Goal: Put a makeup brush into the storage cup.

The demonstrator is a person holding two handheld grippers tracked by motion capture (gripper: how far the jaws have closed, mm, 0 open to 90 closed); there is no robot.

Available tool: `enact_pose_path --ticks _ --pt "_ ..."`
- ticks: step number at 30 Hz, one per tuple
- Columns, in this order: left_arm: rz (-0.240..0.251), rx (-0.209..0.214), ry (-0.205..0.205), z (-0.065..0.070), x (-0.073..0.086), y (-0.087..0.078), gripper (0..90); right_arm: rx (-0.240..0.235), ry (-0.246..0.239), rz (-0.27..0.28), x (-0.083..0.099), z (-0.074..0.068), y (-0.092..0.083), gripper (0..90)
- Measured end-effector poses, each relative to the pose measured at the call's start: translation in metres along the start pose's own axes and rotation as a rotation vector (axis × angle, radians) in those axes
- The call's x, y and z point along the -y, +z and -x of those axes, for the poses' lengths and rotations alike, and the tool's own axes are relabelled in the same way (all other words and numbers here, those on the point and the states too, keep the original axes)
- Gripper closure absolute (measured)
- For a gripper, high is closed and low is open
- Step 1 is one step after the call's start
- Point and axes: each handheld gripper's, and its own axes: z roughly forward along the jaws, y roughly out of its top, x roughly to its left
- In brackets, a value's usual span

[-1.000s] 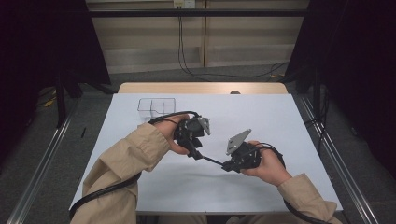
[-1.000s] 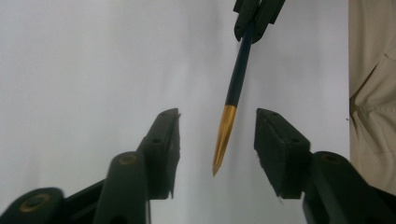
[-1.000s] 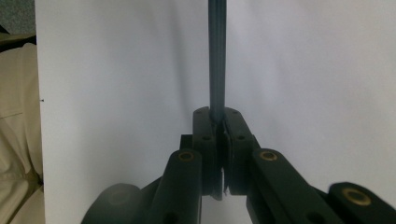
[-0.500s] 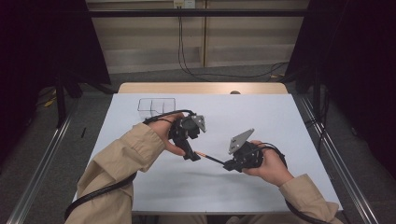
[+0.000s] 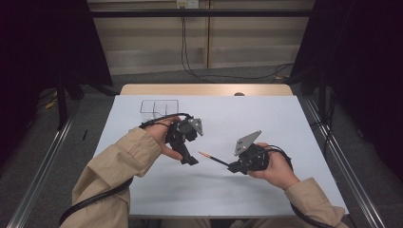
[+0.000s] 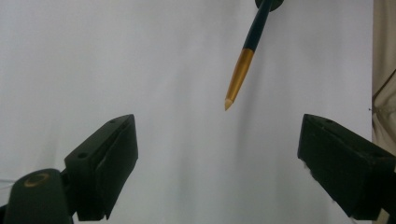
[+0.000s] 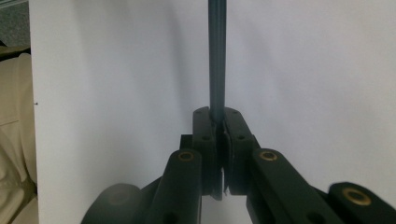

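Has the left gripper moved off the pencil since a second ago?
Yes. The left gripper, jaws just opened, backed off the pencil tip, toward the clear box.

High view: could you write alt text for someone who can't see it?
Over a white table, the right gripper is shut on a dark pencil whose gold tip points at the left gripper, which stands open, its jaws having just been opening, nothing between them. A clear divided container sits at the far left.

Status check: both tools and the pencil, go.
Right tool shut on the dark pencil with gold tip. Left tool open, jaws just opened, pencil tip ahead, untouched. Clear plastic box far off; nothing in the way.
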Motion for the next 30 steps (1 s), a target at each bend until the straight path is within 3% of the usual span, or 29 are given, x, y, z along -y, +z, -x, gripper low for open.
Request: enact_pose_path --ticks 7,12,20,30 --pt "0.022 -0.012 -0.029 -0.002 0.009 -0.004 13.0 -0.003 0.014 0.017 0.002 0.001 0.000 85.7" --pt "0.066 -0.010 -0.046 -0.003 0.015 -0.003 13.0 -0.006 0.017 0.018 0.003 0.001 0.000 85.7" --pt "0.221 0.024 -0.093 -0.004 0.027 -0.005 13.0 -0.008 0.022 0.030 0.004 0.001 -0.001 85.7" --pt "0.372 0.006 -0.099 -0.002 0.039 -0.003 11.6 -0.009 0.024 0.050 0.004 0.001 -0.001 85.7"
